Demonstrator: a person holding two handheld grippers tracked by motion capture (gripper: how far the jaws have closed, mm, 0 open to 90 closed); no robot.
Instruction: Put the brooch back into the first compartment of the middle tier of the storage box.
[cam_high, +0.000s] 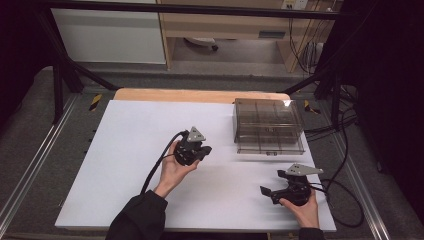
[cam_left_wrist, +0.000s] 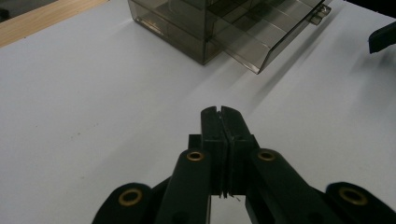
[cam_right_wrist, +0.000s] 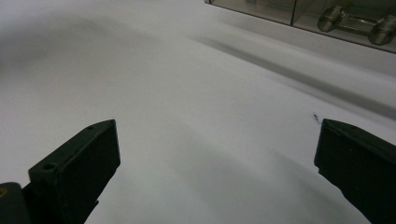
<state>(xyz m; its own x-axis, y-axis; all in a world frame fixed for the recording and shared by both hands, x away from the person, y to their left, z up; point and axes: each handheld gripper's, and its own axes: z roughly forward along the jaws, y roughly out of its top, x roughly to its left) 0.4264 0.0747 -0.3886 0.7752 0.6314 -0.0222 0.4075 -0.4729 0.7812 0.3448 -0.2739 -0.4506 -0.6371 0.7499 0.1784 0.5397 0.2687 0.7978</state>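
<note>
On the white worktop (cam_high: 125, 165), a smoky clear compartment box (cam_high: 268, 125) sits at the upper right of the high view, its lower tray pulled slightly forward. The left tongs (cam_high: 204, 148), held at frame centre, are pressed together with nothing between them. The right tongs (cam_high: 267, 193), at the lower right, are spread wide and empty, just above the white surface.

2 hand-held tongs over white table (cam_high: 130, 150), smoky, seemingly compartmented box (cam_high: 268, 125) beyond
</note>
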